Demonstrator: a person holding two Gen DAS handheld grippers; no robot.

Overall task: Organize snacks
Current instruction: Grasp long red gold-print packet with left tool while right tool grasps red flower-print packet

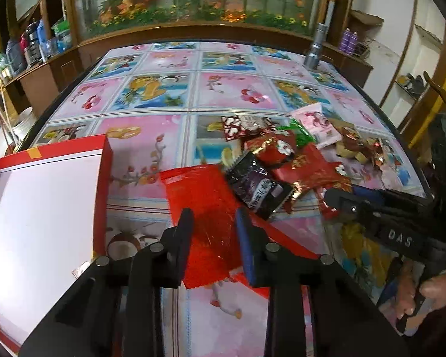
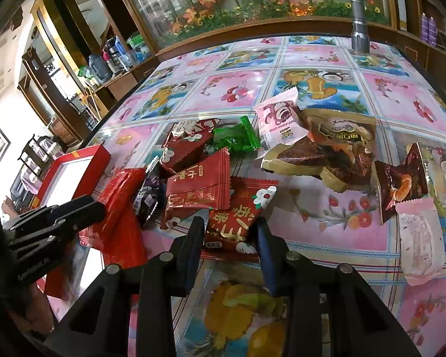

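Note:
A heap of wrapped snacks lies on the picture-tiled table (image 1: 238, 95). My left gripper (image 1: 214, 233) is shut on a shiny plain red packet (image 1: 202, 202), held by its near end, just right of a red box with a white inside (image 1: 102, 196). In the right wrist view that gripper (image 2: 87, 208) comes in from the left beside the box (image 2: 99, 157). My right gripper (image 2: 230, 238) is shut on a red packet with gold characters and a white flower (image 2: 240, 208) at the near edge of the heap. A hand holds the right gripper (image 1: 334, 199) at the right.
A black-and-purple packet (image 1: 257, 187) rests against the plain red one. Green (image 2: 238, 136), pink (image 2: 279, 119) and brown (image 2: 327, 151) packets lie behind, and a pale pink one (image 2: 419, 241) lies to the right. A silver flashlight (image 2: 358, 26) stands at the far edge before a wooden cabinet.

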